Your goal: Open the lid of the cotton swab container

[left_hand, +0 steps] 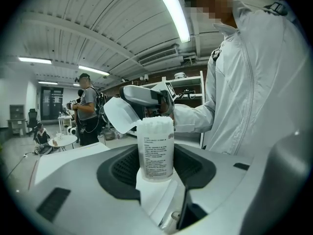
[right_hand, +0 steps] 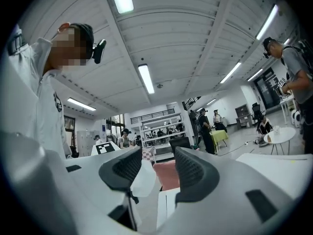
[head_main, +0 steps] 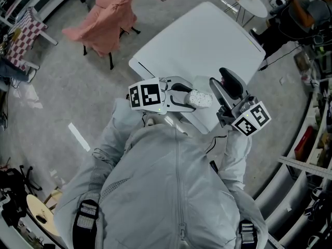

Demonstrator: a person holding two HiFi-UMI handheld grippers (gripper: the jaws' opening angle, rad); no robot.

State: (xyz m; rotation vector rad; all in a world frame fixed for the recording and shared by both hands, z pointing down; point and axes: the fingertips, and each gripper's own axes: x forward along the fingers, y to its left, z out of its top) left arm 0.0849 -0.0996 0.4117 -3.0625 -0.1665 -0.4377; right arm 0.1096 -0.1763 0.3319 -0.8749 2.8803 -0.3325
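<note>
The container point(left_hand: 155, 151) stands upright in our left tool point(left_hand: 155, 173), whose jaws are pinched on its two sides, the printed label facing the camera. Its mouth is already uncovered: the packed white tips of the swabs point(left_hand: 155, 124) show at the top. The lid point(left_hand: 120, 114) is tipped up and away to one side of the rim. We cannot tell whether it still hangs from a hinge there or has come free.

From the head view, the container is held up off the worktop point(head_main: 207, 40), over its near edge, with nothing else lying on that surface.

Our right tool point(right_hand: 157, 171) sits just beyond the container, on the lid's side. Its jaws are spread, and the room shows through the gap between them. A pale piece, which we take to be the lid, lies against one pad while the other pad stands clear of it, so the lid is touched at most, not pinched.

We judge the task nearly done, or done, since the opening is exposed. What may be left is to swing the lid fully back so it stays open, draw the right tool away, and set the container down on the worktop.
</note>
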